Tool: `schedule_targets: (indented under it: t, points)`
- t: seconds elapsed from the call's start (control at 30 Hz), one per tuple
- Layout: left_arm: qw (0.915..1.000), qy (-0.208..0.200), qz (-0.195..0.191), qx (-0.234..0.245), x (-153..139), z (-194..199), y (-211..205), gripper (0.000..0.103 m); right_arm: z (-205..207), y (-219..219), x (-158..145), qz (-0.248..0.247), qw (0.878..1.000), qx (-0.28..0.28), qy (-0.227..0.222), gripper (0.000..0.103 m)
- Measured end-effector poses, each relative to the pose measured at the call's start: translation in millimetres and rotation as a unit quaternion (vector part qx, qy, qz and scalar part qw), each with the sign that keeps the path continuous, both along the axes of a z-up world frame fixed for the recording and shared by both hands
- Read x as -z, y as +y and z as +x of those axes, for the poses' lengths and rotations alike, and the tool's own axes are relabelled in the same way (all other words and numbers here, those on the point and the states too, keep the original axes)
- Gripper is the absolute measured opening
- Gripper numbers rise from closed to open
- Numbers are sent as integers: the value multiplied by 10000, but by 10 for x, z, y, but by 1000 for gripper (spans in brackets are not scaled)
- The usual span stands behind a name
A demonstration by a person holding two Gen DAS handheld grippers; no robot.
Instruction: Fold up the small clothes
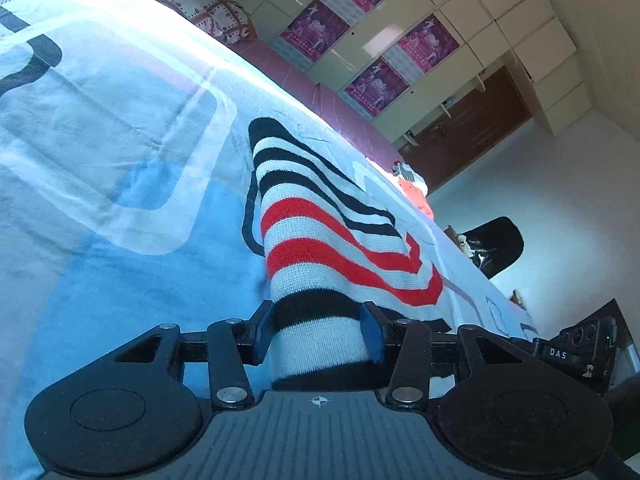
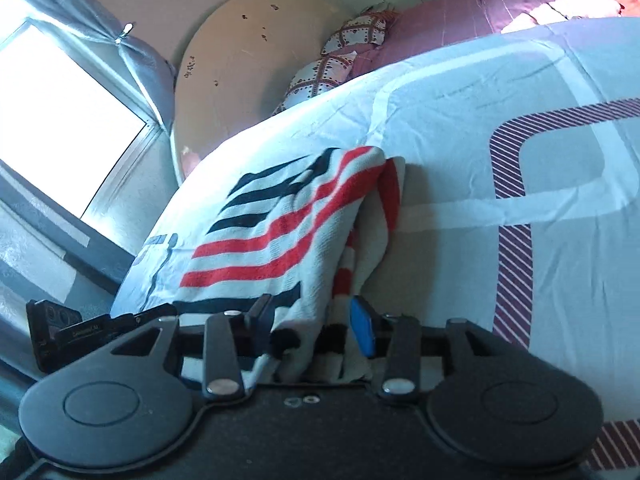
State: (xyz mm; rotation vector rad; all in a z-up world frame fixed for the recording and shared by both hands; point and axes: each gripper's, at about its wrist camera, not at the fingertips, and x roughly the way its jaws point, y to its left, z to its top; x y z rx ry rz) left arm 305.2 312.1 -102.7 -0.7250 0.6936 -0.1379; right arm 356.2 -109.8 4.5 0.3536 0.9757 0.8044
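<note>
A striped knit garment (image 1: 320, 232), white with black and red stripes, lies on the pale blue bedsheet (image 1: 100, 140). My left gripper (image 1: 318, 334) is shut on its near edge, the cloth bunched between the blue pads. In the right wrist view the same garment (image 2: 288, 224) lies partly folded over itself on the bedsheet (image 2: 460, 128). My right gripper (image 2: 318, 328) is shut on its other near edge, several layers gathered between the fingers. The other gripper shows at the edge of each view.
A patterned pillow (image 2: 340, 60) and a pink headboard (image 2: 460, 12) lie at the bed's far end. A bright window (image 2: 52, 120) is on the left. Orange and white clothes (image 1: 412, 188) lie at the far edge. White cabinets with posters (image 1: 380, 40) stand behind.
</note>
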Motion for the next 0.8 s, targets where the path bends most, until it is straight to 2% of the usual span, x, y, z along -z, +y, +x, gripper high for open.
schedule_targets:
  t: [0.13, 0.2, 0.23, 0.33, 0.4, 0.47, 0.57, 0.63, 0.67, 0.73, 0.8]
  points:
    - [10000, 22, -22, 11, 36, -256, -6, 45, -307, 96, -155, -245, 9989, -248, -310, 9]
    - [9997, 153, 144, 120, 135, -303, -55, 45, -339, 213, -63, -831, 9955, -169, -426, 8]
    - [9996, 197, 122, 143, 182, -331, -64, 45, -337, 223, 28, -934, 9950, -90, -337, 8]
    - [9998, 187, 102, 53, 181, -434, -68, 45, -351, 96, 207, -653, 9976, 213, -32, 11]
    - [9995, 105, 286, -2, 98, -502, -89, 45, -402, 74, 127, -712, 9970, 279, -86, 11]
    - [9994, 35, 352, 7, 19, -556, -116, 45, -474, 63, -47, -575, 9974, 269, -336, 11]
    - [9964, 182, 822, 93, 47, -525, -251, 46, -542, 218, -201, -660, 9947, 30, -785, 14]
    - [9952, 281, 936, 24, 131, -482, -309, 57, -450, 414, 4, -1336, 9893, -32, -581, 18]
    - [9949, 270, 968, -42, 135, -475, -336, 62, -413, 461, 119, -1545, 9869, -20, -468, 27]
    - [9905, 309, 1331, -133, 53, -473, -439, 68, -394, 451, 180, -1424, 9891, 142, -341, 30]
    - [9810, 292, 1885, -344, -73, -530, -570, 93, -480, 363, 73, -1284, 9902, 340, -443, 33]
